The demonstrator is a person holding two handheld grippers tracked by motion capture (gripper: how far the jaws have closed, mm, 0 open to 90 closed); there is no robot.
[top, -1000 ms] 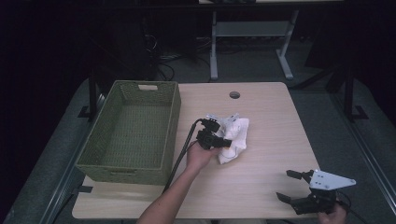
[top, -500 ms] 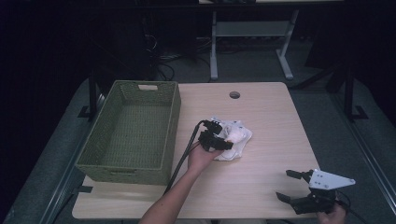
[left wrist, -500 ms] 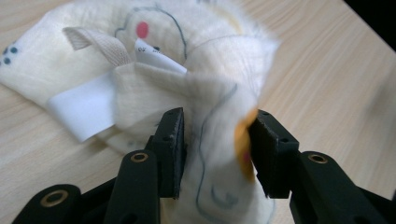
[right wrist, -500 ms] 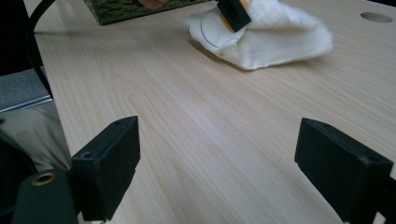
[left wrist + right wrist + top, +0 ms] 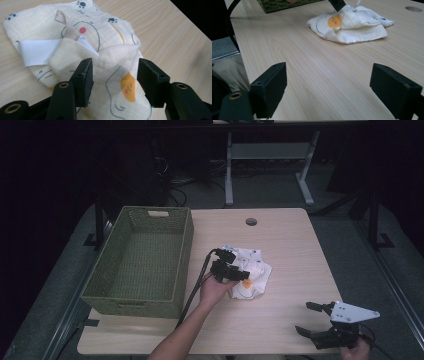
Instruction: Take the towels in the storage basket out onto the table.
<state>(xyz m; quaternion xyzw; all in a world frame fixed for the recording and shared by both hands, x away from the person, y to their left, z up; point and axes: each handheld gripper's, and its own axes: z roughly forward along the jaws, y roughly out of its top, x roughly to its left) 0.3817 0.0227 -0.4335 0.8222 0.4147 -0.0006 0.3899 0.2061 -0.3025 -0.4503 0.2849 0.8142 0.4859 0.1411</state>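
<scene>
Left gripper (image 5: 113, 75), jaws part-open, straddles a raised fold of the printed muslin cloth (image 5: 82, 45), apparently positioned to pinch it; right gripper (image 5: 338, 92) idles wide open, holding nothing.

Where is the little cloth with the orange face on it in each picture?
High view: the cloth lies mid-table, right of the green basket, under the left gripper.
Left gripper view: the cloth lies close up, a fold of it between the open jaws.
Right gripper view: the cloth lies far off, at the top.
Shared landmark: its orange face patch.
</scene>
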